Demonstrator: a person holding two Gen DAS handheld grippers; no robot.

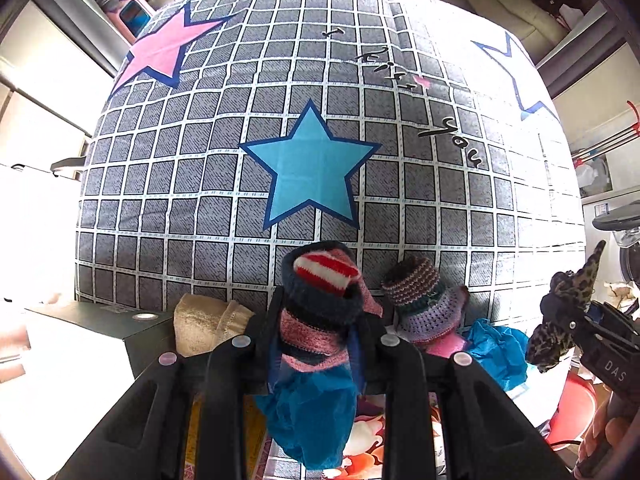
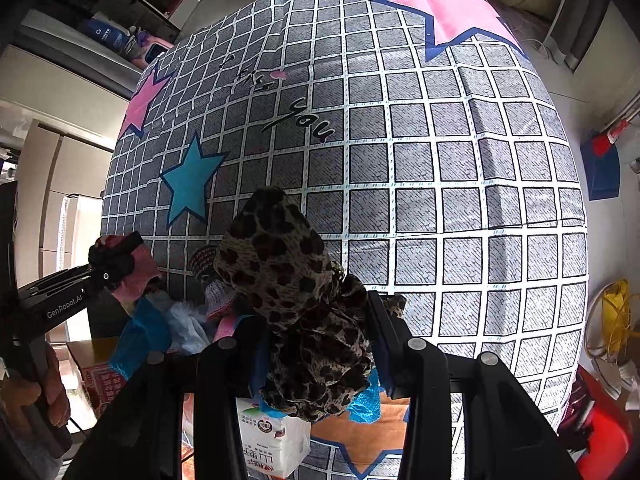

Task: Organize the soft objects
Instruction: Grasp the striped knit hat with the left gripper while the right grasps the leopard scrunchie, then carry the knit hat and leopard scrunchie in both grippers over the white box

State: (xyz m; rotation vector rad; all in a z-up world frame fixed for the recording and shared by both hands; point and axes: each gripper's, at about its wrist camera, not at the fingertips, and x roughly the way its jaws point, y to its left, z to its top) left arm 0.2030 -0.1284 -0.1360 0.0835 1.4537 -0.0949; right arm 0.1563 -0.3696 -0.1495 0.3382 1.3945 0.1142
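Observation:
My left gripper (image 1: 320,312) is shut on a striped knit piece (image 1: 320,280) in pink, navy, red and white, held up in front of the bed's near edge. It also shows from the side in the right wrist view (image 2: 120,260). My right gripper (image 2: 316,320) is shut on a leopard-print cloth (image 2: 288,272), bunched between the fingers; it also shows at the far right of the left wrist view (image 1: 568,312). A purple and green crocheted hat (image 1: 424,300) lies in a pile below, next to blue cloth (image 1: 496,344).
A bed with a grey grid cover and stars (image 1: 312,176) fills the view ahead. A beige cloth (image 1: 208,328) and a black box (image 1: 120,324) sit at lower left. A tissue pack (image 2: 272,440) is below. A red stool (image 1: 572,404) stands at right.

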